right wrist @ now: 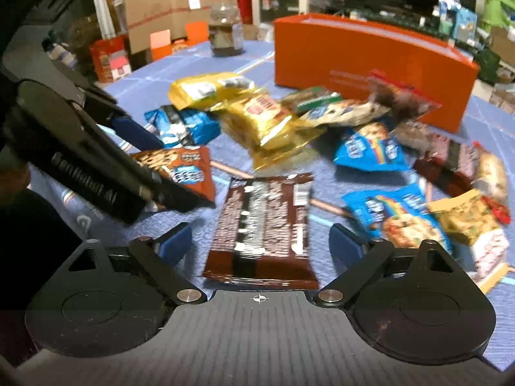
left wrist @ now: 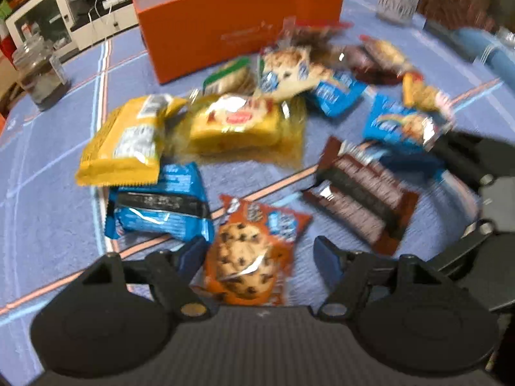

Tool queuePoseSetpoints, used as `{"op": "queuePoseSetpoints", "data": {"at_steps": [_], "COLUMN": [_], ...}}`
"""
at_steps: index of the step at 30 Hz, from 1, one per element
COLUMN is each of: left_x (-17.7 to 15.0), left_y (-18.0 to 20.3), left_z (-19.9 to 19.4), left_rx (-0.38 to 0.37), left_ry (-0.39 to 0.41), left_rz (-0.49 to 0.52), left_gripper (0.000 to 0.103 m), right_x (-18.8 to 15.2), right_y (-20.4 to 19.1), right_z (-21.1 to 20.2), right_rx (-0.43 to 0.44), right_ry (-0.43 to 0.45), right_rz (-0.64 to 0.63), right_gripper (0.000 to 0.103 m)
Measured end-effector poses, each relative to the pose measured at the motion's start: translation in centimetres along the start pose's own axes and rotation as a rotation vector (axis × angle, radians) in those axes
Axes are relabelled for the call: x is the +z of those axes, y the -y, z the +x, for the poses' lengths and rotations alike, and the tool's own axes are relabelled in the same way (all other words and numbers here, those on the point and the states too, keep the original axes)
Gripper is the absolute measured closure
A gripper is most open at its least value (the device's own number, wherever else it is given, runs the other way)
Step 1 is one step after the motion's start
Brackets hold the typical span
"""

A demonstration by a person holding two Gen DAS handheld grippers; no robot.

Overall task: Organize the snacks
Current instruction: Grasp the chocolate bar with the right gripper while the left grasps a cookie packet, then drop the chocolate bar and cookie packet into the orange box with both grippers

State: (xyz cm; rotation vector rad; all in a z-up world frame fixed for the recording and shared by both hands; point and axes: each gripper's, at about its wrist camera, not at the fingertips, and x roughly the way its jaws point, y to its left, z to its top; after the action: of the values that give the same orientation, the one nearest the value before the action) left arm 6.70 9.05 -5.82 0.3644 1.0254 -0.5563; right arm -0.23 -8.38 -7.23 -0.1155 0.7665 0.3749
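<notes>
Both grippers' fingers spread: left (left wrist: 259, 252) straddles cookie packet (left wrist: 249, 251), right (right wrist: 260, 241) brown packet (right wrist: 265, 222)

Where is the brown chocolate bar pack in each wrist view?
Left wrist: the brown chocolate bar pack lies right of centre, beyond the right pad.
Right wrist: low centre, between the open claw's pads.
Shared landmark: the orange box at the back of the table.

Wrapper print: blurred, unreadable. Orange cookie pack (right wrist: 180, 167): near corner hidden behind left gripper (right wrist: 141, 148). Far clutter: indistinct.
</notes>
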Motion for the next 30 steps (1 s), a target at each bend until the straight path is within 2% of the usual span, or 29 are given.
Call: {"op": "queuePoseSetpoints", "data": {"at_steps": [3, 4, 5, 6, 7, 11, 15, 19, 22, 27, 30], "left_x": [-0.2, -0.4, -0.5, -0.6, -0.7, -1.3, -0.4, 3.8, 8.8, 17.5, 21.8], "left_y": [-0.4, -0.6, -0.6, -0.7, -0.7, -0.3, -0.4, -0.9, -1.9, -5.3, -6.9], "left_z": [0.2, 0.1, -0.1, -0.3, -0.6, -1.3, -3.5, -5.0, -5.2, -2.7, 0.1], "left_rx": [-0.011, -0.018, -0.016, -0.013, -0.009, 0.005, -0.039, -0.028, 0.004, 0.028, 0.049], "left_ry": [0.009, 0.019, 0.033, 0.038, 0.034, 0.024, 0.084, 0.176, 0.244, 0.293, 0.294], "left_rz": [-0.033, -0.057, -0.076, -0.092, -0.110, -0.157, -0.238, -0.261, -0.271, -0.330, -0.355], "left_gripper": [0.029, 0.034, 0.048, 0.053, 0.054, 0.055, 0.055, 0.055, 0.055, 0.055, 0.055], "right_x": [-0.1, -0.1, -0.2, -0.3, -0.3, -0.8, -0.2, 3.4, 7.4, 14.7, 17.1], "right_y": [-0.6, -0.7, -0.6, -0.5, -0.2, 0.4, 1.9, 5.3, 8.3, 14.8, 18.9], "right_z": [0.1, 0.0, -0.2, -0.5, -0.8, -1.9, -4.2, -5.5, -5.5, -2.7, -0.6], "right_rx": [-0.015, -0.017, -0.010, -0.010, -0.007, -0.001, 0.029, 0.067, 0.031, -0.064, -0.080], "right_ry": [0.002, 0.006, 0.013, 0.023, 0.023, 0.009, 0.051, 0.120, 0.192, 0.292, 0.335], "right_rz": [-0.028, -0.032, -0.036, -0.039, -0.035, -0.036, -0.003, 0.054, 0.045, 0.070, 0.166], "right_gripper": [0.023, 0.030, 0.037, 0.060, 0.063, 0.064, 0.064, 0.064, 0.064, 0.064, 0.064]}}
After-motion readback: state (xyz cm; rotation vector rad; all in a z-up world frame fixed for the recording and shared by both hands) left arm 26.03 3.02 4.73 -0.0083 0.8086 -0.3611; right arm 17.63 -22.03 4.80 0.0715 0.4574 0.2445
